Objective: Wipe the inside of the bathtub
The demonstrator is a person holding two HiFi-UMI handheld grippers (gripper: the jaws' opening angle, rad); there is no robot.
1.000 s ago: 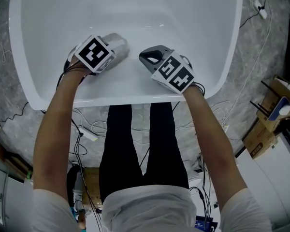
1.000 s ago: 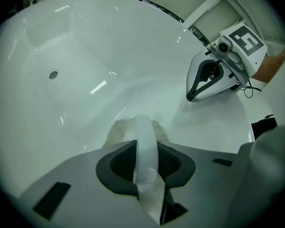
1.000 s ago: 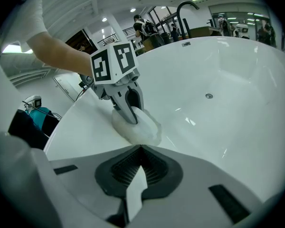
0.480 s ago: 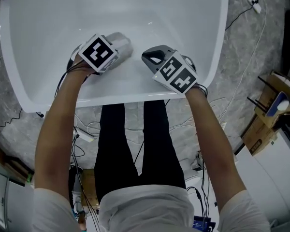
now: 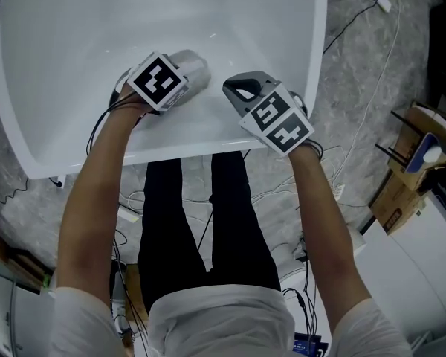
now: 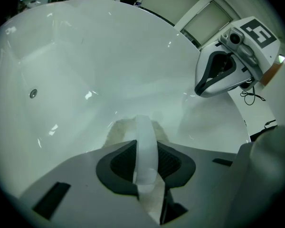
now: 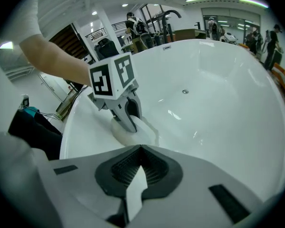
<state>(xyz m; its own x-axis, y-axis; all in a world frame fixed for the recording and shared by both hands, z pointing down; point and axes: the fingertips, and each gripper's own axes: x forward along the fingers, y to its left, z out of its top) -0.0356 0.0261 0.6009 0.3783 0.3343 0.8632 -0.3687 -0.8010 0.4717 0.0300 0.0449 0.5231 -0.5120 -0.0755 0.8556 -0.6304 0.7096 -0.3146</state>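
Cloth clamped in L gripper, lying on near inner wall of bathtub just ahead of jaws; R gripper closed empty, alongside.

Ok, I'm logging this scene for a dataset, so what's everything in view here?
bathtub: one, white, upper head view
drain fitting: one, silver, on the tub's inner wall
cloth: one, white, on the tub's near slope
cables: several, black and white, on the floor
cardboard box: at least one, brown, right edge
floor: grey, mottled
left gripper: one, grey-white, shut on the cloth
right gripper: one, grey-white, shut, empty
arms: two, bare
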